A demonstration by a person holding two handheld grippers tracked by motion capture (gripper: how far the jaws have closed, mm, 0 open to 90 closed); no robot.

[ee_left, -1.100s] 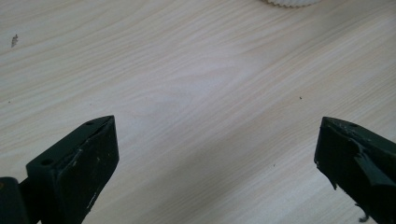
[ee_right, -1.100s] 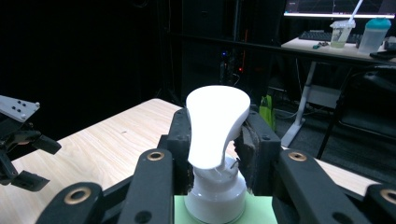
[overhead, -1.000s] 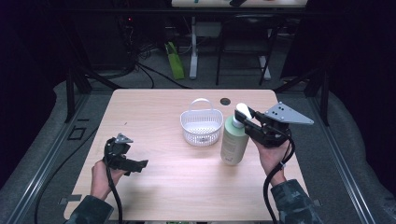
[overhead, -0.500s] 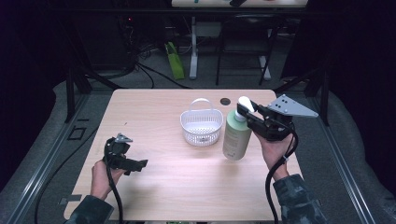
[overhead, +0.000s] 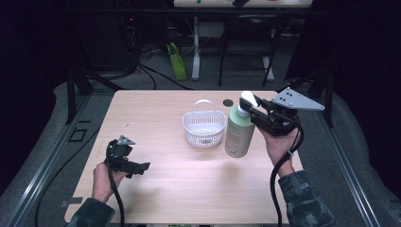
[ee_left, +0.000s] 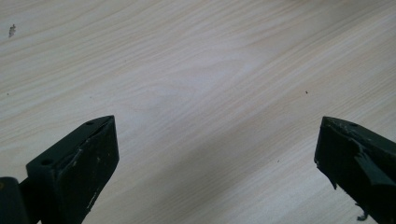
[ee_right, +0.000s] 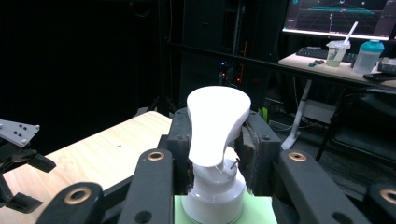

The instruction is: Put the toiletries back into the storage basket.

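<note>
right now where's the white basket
In the high view the white basket sits near the middle of the table, toward the far edge, just left of the green pump bottle that the right tongs grip by its neck.

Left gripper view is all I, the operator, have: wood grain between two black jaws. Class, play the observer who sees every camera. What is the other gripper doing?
Observer: The right gripper is shut on the white pump head of a green bottle.
Operator: Anything beside the bottle?
Observer: A white basket stands just to its left on the table.
Operator: Where is my gripper?
Observer: The left gripper sits open near the table's front left, apart from both.
</note>
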